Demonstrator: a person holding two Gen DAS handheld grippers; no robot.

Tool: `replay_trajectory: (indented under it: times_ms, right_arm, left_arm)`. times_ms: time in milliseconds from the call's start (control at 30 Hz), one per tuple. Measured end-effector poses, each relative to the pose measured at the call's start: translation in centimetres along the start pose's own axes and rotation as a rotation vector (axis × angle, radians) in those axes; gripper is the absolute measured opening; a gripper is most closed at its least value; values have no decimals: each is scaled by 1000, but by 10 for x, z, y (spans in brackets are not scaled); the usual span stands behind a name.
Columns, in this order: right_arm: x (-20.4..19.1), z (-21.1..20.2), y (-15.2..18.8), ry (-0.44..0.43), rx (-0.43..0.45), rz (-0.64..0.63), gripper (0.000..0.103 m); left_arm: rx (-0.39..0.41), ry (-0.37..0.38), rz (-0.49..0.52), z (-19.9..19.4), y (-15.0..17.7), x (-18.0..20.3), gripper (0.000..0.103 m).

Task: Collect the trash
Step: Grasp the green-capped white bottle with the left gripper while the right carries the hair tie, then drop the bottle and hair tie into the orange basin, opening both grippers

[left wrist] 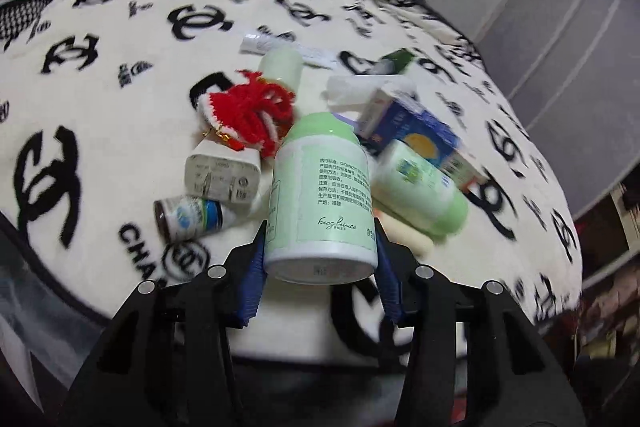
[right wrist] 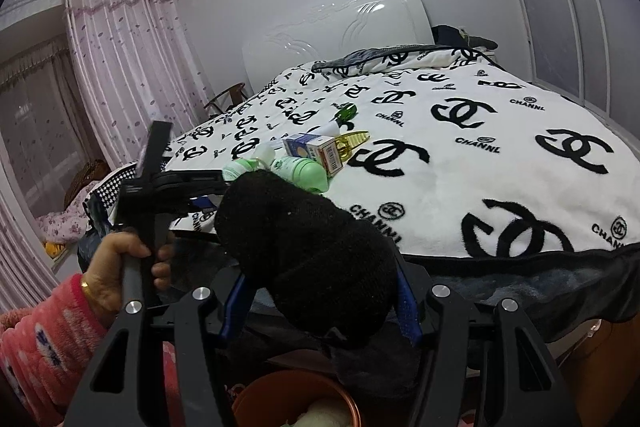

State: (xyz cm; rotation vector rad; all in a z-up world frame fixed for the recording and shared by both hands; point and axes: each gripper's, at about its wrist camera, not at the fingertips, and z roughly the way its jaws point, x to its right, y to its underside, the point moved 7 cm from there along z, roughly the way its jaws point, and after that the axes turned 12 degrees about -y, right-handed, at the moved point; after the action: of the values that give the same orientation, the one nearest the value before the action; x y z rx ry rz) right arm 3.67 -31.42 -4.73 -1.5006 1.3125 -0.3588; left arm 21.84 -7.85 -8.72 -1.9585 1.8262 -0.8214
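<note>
My left gripper (left wrist: 320,229) is shut on a pale green bottle (left wrist: 320,195), its blue pads pressing both sides near the base. The bottle is tilted and held just above a pile on the bed. In that pile lie a second green bottle (left wrist: 420,195), a blue and white carton (left wrist: 416,139), a red knitted ornament (left wrist: 252,115), a white charger plug (left wrist: 222,175) and a small brown-capped bottle (left wrist: 192,217). My right gripper (right wrist: 320,279) is shut on a black woolly sock (right wrist: 304,227) that bulges up between its fingers. A hand (right wrist: 116,267) grips the left gripper's handle at the left.
A white blanket with black logos (right wrist: 460,171) covers the bed. An orange bin (right wrist: 356,403) with something white inside sits below the right gripper. A white headboard (right wrist: 340,27) and pink curtains (right wrist: 120,67) stand behind. A white tube (left wrist: 288,47) lies further back.
</note>
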Motion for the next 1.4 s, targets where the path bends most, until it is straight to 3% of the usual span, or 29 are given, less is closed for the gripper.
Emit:
replay_trajectory:
  times_ms: [233,433,567,700,833,933,1000,1100,1400]
  right_arm:
    - [-26,1,11,-11,-44,-74,59]
    - [-42,16,62,-71,-204,-71,59]
    - [-33,50,133,-76,-421,-2,59]
    - [-18,91,203,-67,-644,99,58]
    - [1,129,261,-13,-845,167,58]
    - [14,148,279,10,-922,240,65]
    - [23,153,277,52,-909,261,79]
    - [31,151,266,52,-856,296,87]
    - [38,145,255,39,-766,346,87]
  left_arm:
    - [48,89,230,-69,53,15,46]
    - [-39,137,363,-89,131,7,46]
    - [-184,135,389,-56,191,-8,46]
    - [-409,71,384,14,257,-26,46]
    - [-578,-12,386,75,298,-31,46]
    - [-616,-50,403,100,305,-26,46]
    - [-621,-75,394,113,304,-24,46]
    - [-605,-77,349,118,294,-28,48]
    - [-546,-73,276,103,292,-36,59]
